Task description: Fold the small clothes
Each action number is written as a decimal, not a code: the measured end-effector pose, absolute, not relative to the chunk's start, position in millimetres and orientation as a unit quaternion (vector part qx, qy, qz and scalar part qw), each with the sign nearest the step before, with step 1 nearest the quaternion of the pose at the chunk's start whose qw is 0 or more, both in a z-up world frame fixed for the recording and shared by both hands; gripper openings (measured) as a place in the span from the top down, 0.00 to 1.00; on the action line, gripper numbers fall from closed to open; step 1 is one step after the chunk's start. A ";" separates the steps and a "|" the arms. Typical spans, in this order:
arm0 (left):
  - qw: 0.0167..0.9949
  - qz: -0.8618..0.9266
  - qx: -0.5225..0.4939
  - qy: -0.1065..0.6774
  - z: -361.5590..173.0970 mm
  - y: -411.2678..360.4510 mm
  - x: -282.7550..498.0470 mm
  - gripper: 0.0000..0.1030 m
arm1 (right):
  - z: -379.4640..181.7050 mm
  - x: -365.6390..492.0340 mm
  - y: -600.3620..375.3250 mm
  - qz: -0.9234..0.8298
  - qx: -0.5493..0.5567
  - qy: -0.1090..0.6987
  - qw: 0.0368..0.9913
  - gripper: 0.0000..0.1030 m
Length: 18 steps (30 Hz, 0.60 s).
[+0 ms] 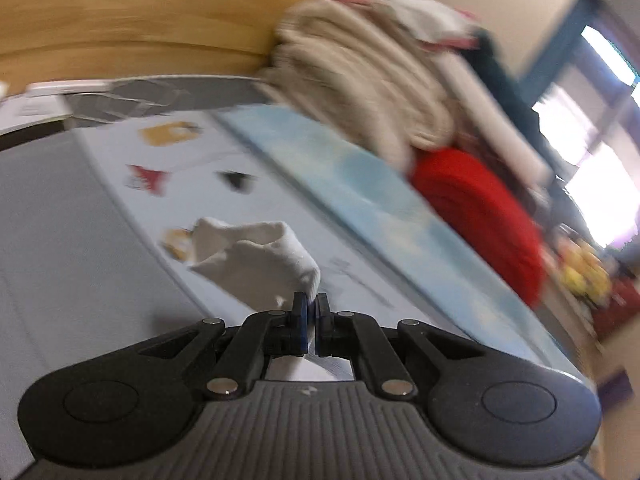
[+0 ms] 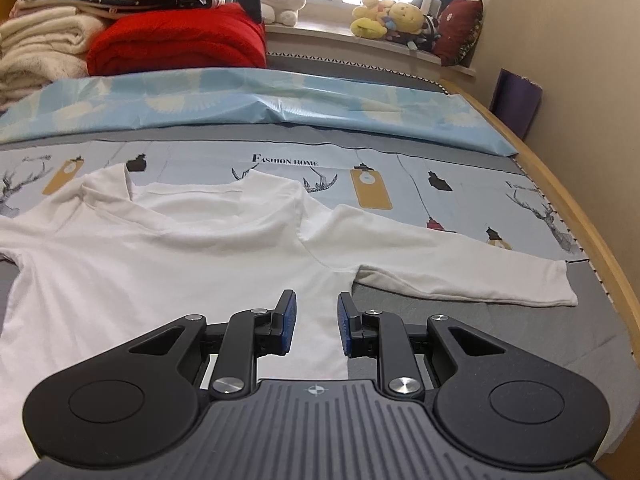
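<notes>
Black left gripper (image 1: 311, 312) and right gripper (image 2: 317, 312): blue-padded jaws, silver screws, ribbed grey base

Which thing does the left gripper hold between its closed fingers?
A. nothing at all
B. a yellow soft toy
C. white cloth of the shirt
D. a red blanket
C: in the left wrist view the left gripper is shut on a lifted fold of the white shirt, which bunches up just ahead of the fingertips, while the red blanket lies far behind.
</notes>
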<state>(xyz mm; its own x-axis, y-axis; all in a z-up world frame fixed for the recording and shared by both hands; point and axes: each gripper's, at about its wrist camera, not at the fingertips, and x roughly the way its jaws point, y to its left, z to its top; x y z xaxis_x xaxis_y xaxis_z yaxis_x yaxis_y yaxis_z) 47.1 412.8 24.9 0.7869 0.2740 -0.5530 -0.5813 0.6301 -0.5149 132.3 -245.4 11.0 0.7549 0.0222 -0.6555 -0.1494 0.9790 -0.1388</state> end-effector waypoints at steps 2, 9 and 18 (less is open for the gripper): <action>0.884 0.209 -0.356 0.220 34.8 376.2 49.9 0.98 | 12.9 126.3 -249.3 0.050 -0.089 0.343 0.934 0.77; 0.879 0.128 -0.333 0.317 -15.7 245.8 92.5 0.98 | 10.4 98.1 -276.0 0.044 -0.066 0.349 0.934 0.87; 0.871 0.090 -0.356 0.326 -10.9 162.7 154.7 0.98 | -1.9 78.1 -328.7 0.015 -0.037 0.373 0.927 0.95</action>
<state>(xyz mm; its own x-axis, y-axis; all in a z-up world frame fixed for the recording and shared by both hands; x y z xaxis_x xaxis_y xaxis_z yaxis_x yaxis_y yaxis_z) 154.7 162.7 -10.9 0.7718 -0.0746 -0.6315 -0.3886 0.7307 -0.5613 78.1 -328.7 -1.9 0.7219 0.0010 -0.6920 -0.0564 0.9968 -0.0574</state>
